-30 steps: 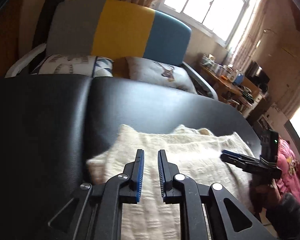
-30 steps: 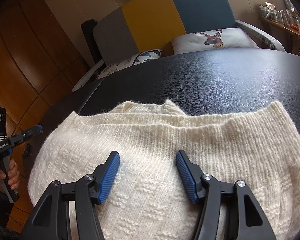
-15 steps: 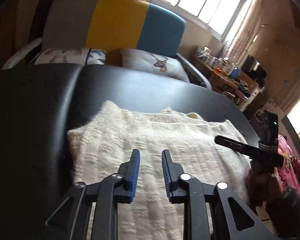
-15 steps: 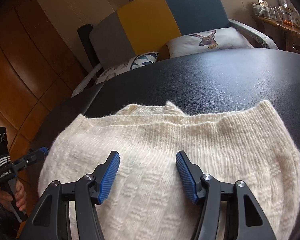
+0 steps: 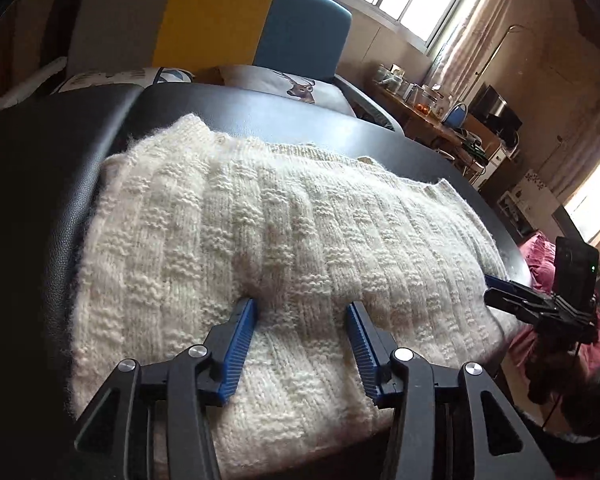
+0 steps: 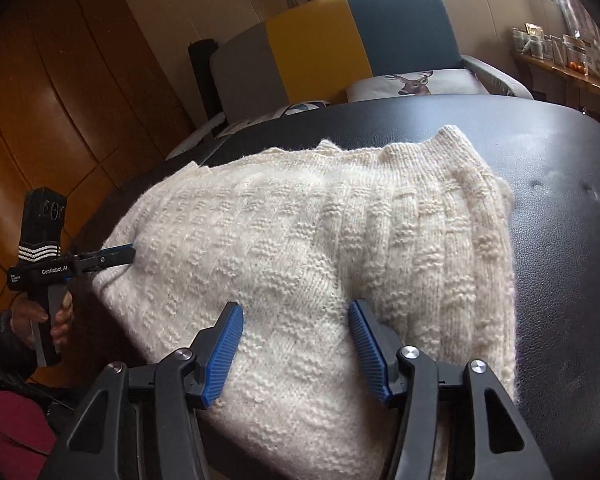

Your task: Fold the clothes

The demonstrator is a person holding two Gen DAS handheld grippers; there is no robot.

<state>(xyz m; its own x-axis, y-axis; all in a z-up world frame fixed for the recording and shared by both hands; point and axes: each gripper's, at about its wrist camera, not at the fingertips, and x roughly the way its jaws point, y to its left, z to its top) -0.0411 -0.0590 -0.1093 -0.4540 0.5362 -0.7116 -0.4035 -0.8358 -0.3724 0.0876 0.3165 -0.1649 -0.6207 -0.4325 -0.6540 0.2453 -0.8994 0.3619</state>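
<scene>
Step in hand: gripping the folded sweater. Your left tongs and right tongs are spread apart, pressed onto it; close both next

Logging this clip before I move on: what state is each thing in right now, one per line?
Cream knit sweater: folded, lying flat on the black padded surface.
Left gripper: jaws open, tips against the sweater.
Right gripper: jaws open, tips against the sweater.
Deer cushion: resting on the sofa.
</scene>
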